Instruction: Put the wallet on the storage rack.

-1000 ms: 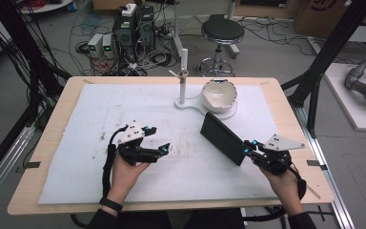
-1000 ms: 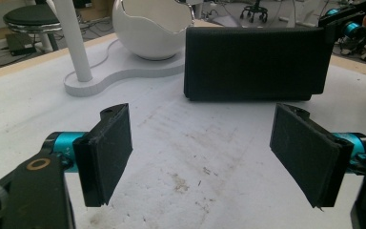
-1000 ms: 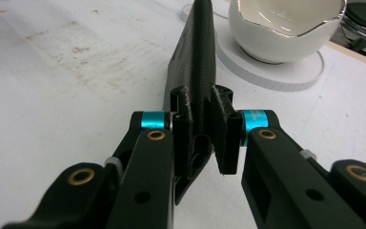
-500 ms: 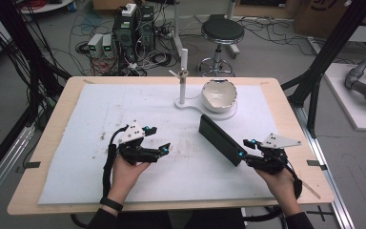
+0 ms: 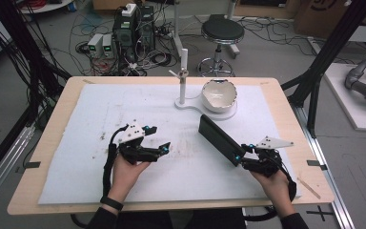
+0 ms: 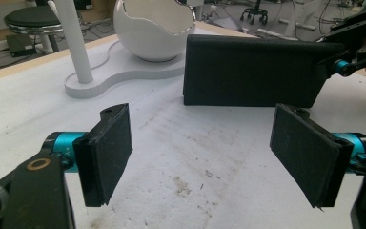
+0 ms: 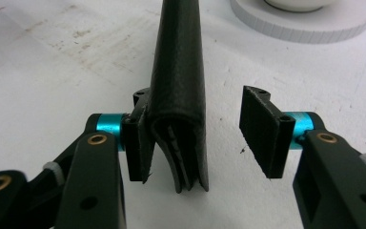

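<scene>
A long black folded wallet [image 5: 219, 138] stands on its edge on the white mat [image 5: 76, 181], running diagonally right of centre. My right gripper [image 5: 240, 157] straddles its near end. In the right gripper view the wallet [image 7: 178, 71] rests against the left pad [image 7: 136, 143], while the right pad [image 7: 262, 138] stands clear of it, so the right gripper [image 7: 200, 140] is open. My left gripper [image 5: 161, 149] hovers open over the mat at centre left with nothing between its pads. From the left gripper [image 6: 205, 162] the wallet [image 6: 252, 71] shows broadside, with the right gripper [image 6: 348, 62] at its far end.
A white bowl [image 5: 219, 94] sits on a white base plate [image 5: 190, 104] at the back centre, beside a thin white post [image 5: 183, 76]. The mat covers a wooden table [image 5: 286, 109]. Scuff marks dot the mat between the grippers.
The right gripper and the wallet have shifted slightly to the left. The left gripper has stayed where it was.
</scene>
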Demonstrator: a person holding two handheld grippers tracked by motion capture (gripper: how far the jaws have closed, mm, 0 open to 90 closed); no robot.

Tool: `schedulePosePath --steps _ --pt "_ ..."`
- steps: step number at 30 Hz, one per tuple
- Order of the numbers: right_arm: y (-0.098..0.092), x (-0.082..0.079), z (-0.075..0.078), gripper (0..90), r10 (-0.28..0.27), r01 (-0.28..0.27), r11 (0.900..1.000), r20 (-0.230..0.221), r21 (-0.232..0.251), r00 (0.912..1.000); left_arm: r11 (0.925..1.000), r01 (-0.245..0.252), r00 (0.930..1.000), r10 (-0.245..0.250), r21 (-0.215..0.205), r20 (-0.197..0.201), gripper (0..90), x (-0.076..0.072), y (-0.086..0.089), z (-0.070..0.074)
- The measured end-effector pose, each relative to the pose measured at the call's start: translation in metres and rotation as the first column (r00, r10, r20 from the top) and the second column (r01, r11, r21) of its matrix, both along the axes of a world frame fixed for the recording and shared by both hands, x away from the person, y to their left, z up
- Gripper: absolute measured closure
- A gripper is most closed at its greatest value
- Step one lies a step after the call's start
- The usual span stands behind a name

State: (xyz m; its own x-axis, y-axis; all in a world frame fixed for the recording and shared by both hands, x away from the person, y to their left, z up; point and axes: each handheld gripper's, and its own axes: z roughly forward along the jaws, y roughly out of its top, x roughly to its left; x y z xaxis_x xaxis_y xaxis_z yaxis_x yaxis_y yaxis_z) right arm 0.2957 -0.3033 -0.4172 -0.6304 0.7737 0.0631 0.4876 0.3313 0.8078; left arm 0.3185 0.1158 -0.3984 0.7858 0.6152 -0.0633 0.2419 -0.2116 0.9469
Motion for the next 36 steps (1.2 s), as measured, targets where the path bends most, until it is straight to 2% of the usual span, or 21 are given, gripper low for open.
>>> schedulePosePath --steps 3,4,7,8,9,11,16,22,24,28,30,32,36 --pt "-0.001 0.002 -0.003 51.1 -0.007 0.007 1.0 -0.015 -0.002 0.9999 1.0 0.001 1.0 -0.001 0.001 -0.001 22.1 0.0 0.0 0.0" --pt "0.0 0.005 -0.007 52.1 -0.007 0.007 1.0 -0.04 -0.006 0.9992 1.0 -0.001 1.0 0.001 -0.001 -0.001 22.1 0.0 0.0 0.0" --pt "0.001 0.006 -0.009 54.1 -0.005 0.004 1.0 -0.05 -0.014 0.9987 1.0 0.001 1.0 -0.001 0.004 -0.002 22.1 0.0 0.001 0.0" --pt "0.002 0.007 -0.011 60.0 0.002 -0.003 1.0 -0.059 -0.016 0.9983 1.0 0.0 1.0 0.0 0.005 -0.002 22.1 -0.001 0.001 0.0" --pt "0.002 0.007 -0.011 60.0 0.002 -0.003 1.0 -0.059 -0.016 0.9983 1.0 -0.002 1.0 0.002 0.005 -0.003 22.1 -0.001 0.001 0.0" --pt "0.004 0.007 -0.011 73.0 0.013 -0.015 1.0 -0.056 -0.02 0.9983 0.9999 -0.001 1.0 0.001 0.012 -0.002 22.1 -0.001 0.002 0.001" --pt "0.006 0.005 -0.009 76.4 0.016 -0.017 0.999 -0.036 -0.035 0.9992 0.9999 -0.002 1.0 0.002 0.01 -0.001 22.1 -0.002 0.003 0.002" --pt "0.007 0.003 0.002 77.8 0.018 -0.018 0.999 0.011 -0.03 0.9998 0.9999 -0.005 1.0 0.005 0.01 -0.001 22.1 -0.003 0.005 0.003" --pt "0.005 0.002 0.01 77.9 0.009 -0.008 1.0 0.027 -0.014 0.9996 1.0 -0.005 1.0 0.005 0.007 0.001 22.1 -0.003 0.005 0.003" --pt "0.004 0.002 0.018 77.9 0.003 -0.003 1.0 0.035 -0.005 0.9994 1.0 -0.005 1.0 0.005 0.007 0.001 22.1 -0.004 0.006 0.004" --pt "0.0 0.003 0.029 77.9 -0.005 0.005 1.0 0.033 0.013 0.9994 0.9999 -0.005 1.0 0.005 0.009 0.002 22.1 -0.005 0.007 0.004" --pt "-0.001 0.003 0.031 77.8 -0.006 0.006 1.0 0.034 0.012 0.9994 0.9999 -0.006 1.0 0.006 0.008 0.005 22.1 -0.005 0.008 0.005" --pt "-0.006 0.007 0.046 77.8 -0.027 0.027 1.0 0.036 -0.007 0.999 1.0 -0.007 1.0 0.007 0.003 0.005 22.1 -0.006 0.009 0.005"
